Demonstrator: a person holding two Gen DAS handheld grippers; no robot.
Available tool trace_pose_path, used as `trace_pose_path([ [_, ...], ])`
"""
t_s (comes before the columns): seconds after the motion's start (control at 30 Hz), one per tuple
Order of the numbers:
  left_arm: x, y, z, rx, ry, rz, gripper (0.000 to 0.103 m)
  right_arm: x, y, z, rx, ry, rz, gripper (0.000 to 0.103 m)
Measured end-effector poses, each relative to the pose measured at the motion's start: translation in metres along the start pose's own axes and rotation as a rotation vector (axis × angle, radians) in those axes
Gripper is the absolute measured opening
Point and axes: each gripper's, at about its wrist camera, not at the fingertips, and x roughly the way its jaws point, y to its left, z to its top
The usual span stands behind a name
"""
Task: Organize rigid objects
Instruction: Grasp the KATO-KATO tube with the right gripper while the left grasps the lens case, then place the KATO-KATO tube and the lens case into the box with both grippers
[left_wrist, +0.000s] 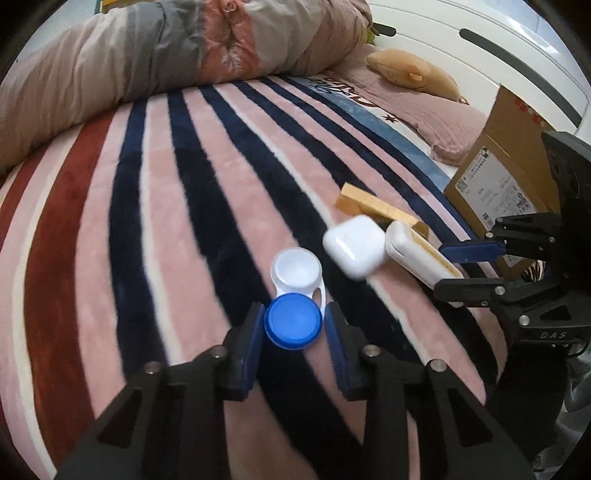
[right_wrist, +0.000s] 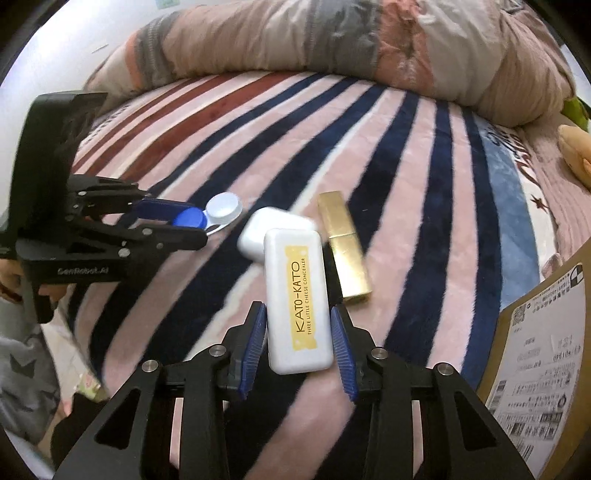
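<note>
Rigid objects lie clustered on a striped blanket (left_wrist: 155, 206), and each pair of tongs stands around one of them. In the left wrist view, the left gripper (left_wrist: 293, 325) has its two blue-padded fingers on either side of the blue cap of a contact lens case (left_wrist: 295, 295), the pads close against the cap's flanks though a thin gap seems to remain on the right; whether it truly grips cannot be told. The case's clear white cap sits just beyond the fingertips. Ahead and to the right of these tongs rests a white earbud case (left_wrist: 354, 245), touching a white concealer box (left_wrist: 417, 258), with a gold lipstick tube (left_wrist: 373, 208) behind both. In the right wrist view, the right gripper (right_wrist: 298, 325) is spread a little wider than the concealer box (right_wrist: 297, 299), which lies lengthwise between its fingers, a narrow gap visible on each side, so nothing is pinched. The earbud case (right_wrist: 258, 230) sits just past the box's far end, the lipstick tube (right_wrist: 345, 245) just to the right. A cardboard box (right_wrist: 535, 350) stands at the right of these tongs.
</note>
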Motion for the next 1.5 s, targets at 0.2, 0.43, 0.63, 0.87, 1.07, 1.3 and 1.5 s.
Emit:
trace_pose_path([
  [0.2, 0.0, -0.007, -0.008, -0.004, -0.002, 0.012, 0.036, -0.005, 0.02, -0.012, -0.078, 0.073, 0.053, 0.031],
  [0.43, 0.017, -0.013, 0.002, -0.007, -0.025, 0.08, 0.03, 0.009, 0.023, -0.012, -0.098, 0.066, 0.047, 0.031],
  [0.63, -0.015, -0.014, 0.004, -0.013, -0.057, 0.094, 0.03, -0.014, 0.032, -0.01, -0.125, -0.003, 0.048, 0.031],
  [0.87, -0.103, -0.061, 0.029, 0.059, -0.201, 0.117, 0.03, -0.101, 0.049, -0.01, -0.148, -0.188, 0.078, 0.031],
  [1.07, -0.149, -0.129, 0.068, 0.146, -0.304, 0.02, 0.03, -0.18, 0.028, -0.026, -0.105, -0.349, 0.031, 0.031],
  [1.3, -0.129, -0.223, 0.125, 0.298, -0.291, -0.104, 0.03, -0.237, -0.05, -0.062, 0.041, -0.447, -0.09, 0.031],
  [1.5, -0.073, -0.273, 0.159, 0.365, -0.169, -0.149, 0.03, -0.224, -0.113, -0.08, 0.153, -0.379, -0.158, 0.031],
])
